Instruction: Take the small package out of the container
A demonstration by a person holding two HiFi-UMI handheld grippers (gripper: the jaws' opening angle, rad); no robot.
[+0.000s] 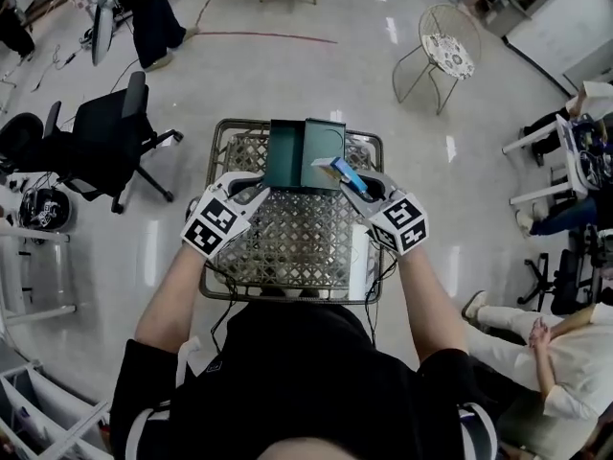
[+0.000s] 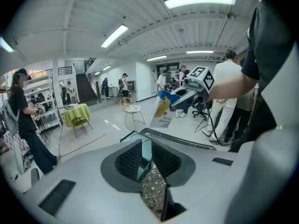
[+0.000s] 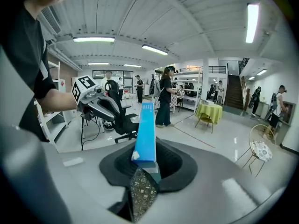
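Note:
A dark teal open container (image 1: 287,151) stands at the far end of a wire basket (image 1: 297,247). My left gripper (image 1: 259,192) reaches its near left side; in the left gripper view a thin teal wall (image 2: 145,155) of the container sits pinched between the dark pads. My right gripper (image 1: 350,185) is shut on a small blue package (image 1: 343,171), held just above the container's right edge. The right gripper view shows the package (image 3: 146,134) standing upright out of the jaws. From the left gripper view, the package (image 2: 163,107) hangs from the right gripper (image 2: 180,101), clear of the container.
A black office chair (image 1: 105,142) is on the left and a round wire chair (image 1: 442,51) at the back right. A seated person (image 1: 565,343) and a white table (image 1: 565,161) are on the right. White shelving (image 1: 38,257) stands at the left.

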